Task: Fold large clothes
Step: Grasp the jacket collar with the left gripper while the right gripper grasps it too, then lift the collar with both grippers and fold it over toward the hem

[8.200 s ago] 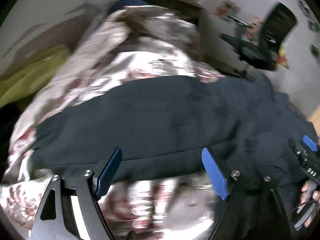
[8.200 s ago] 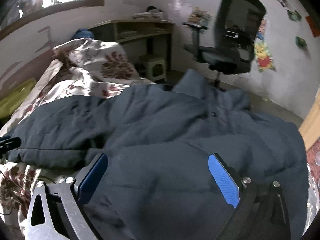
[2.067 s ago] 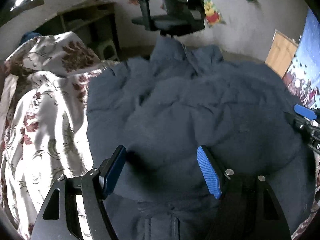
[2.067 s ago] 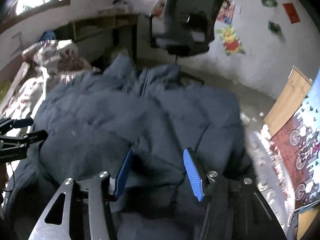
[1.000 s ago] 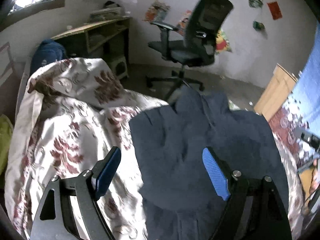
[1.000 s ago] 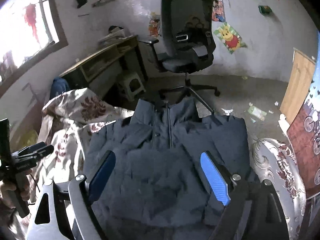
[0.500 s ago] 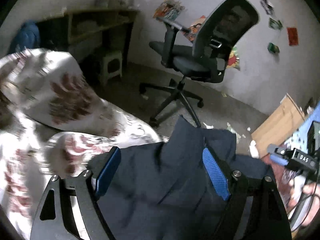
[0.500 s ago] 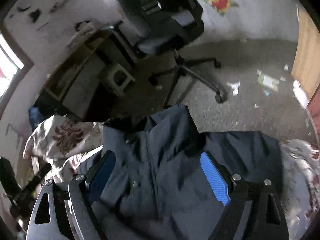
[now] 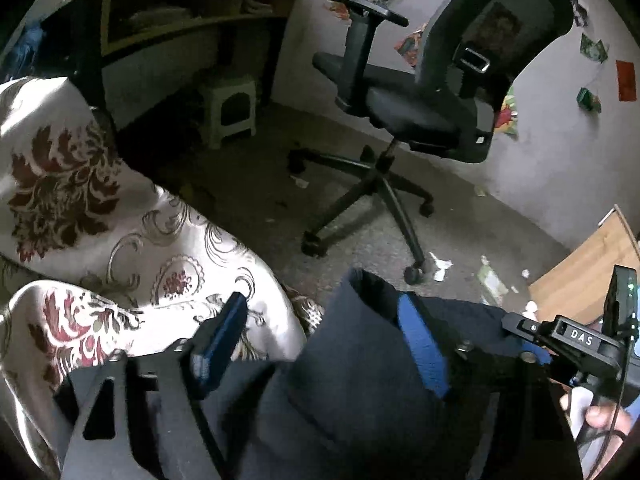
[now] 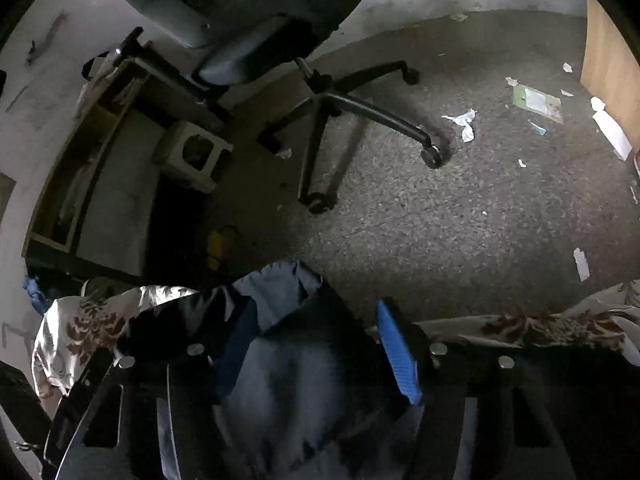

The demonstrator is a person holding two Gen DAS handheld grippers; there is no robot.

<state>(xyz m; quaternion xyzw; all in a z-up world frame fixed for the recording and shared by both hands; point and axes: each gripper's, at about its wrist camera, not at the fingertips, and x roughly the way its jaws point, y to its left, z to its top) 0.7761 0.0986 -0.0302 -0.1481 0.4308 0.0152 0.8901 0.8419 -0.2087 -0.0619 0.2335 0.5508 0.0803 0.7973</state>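
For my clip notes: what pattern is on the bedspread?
Cream bedspread with dark red floral motifs and grey scrolls; clearest in the left wrist view.

Floor (image 10: 460, 220) beyond bed edge open, only paper scraps (image 10: 464, 120). Chair (image 9: 420, 112) stands ahead, legs spread. Stool (image 9: 232, 108) and desk (image 9: 180, 20) block far left. Board (image 9: 592, 280) right.

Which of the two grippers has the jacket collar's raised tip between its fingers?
The right gripper: the navy jacket collar peak stands in its open gap. On the left gripper the peak sits against the right-hand blue pad, with the floral bedspread behind the other.
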